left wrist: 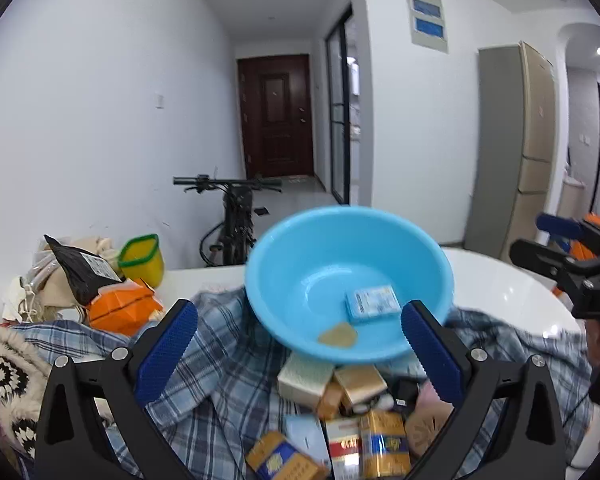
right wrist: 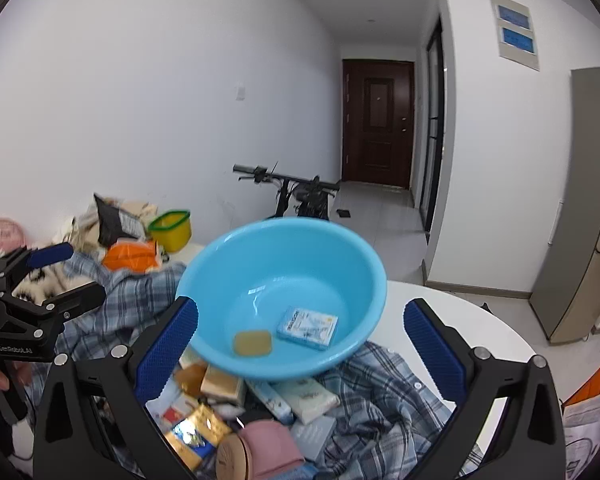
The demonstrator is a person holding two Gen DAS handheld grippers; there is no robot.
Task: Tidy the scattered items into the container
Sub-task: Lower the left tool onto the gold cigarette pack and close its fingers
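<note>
Resting tilted on a heap of small boxes [left wrist: 352, 420] and a rumpled blue-and-white plaid shirt [left wrist: 220, 360], the round sky-blue plastic basin [left wrist: 348, 280] leans its mouth toward both cameras, probably so that items can be dropped in from the near side. It holds 2 items: a flat light-blue printed box [left wrist: 372, 304] and a small amber pad [left wrist: 337, 336]. The left gripper [left wrist: 298, 352] has both blue-padded fingers spread to their widest and grips nothing; the basin's near rim lies between and just beyond its tips. The right gripper [right wrist: 300, 350] is likewise fully spread and empty, with the loose boxes below and between its fingers. Both grippers point forward and slightly downward, side by side, over the white round table [right wrist: 460, 320].
</note>
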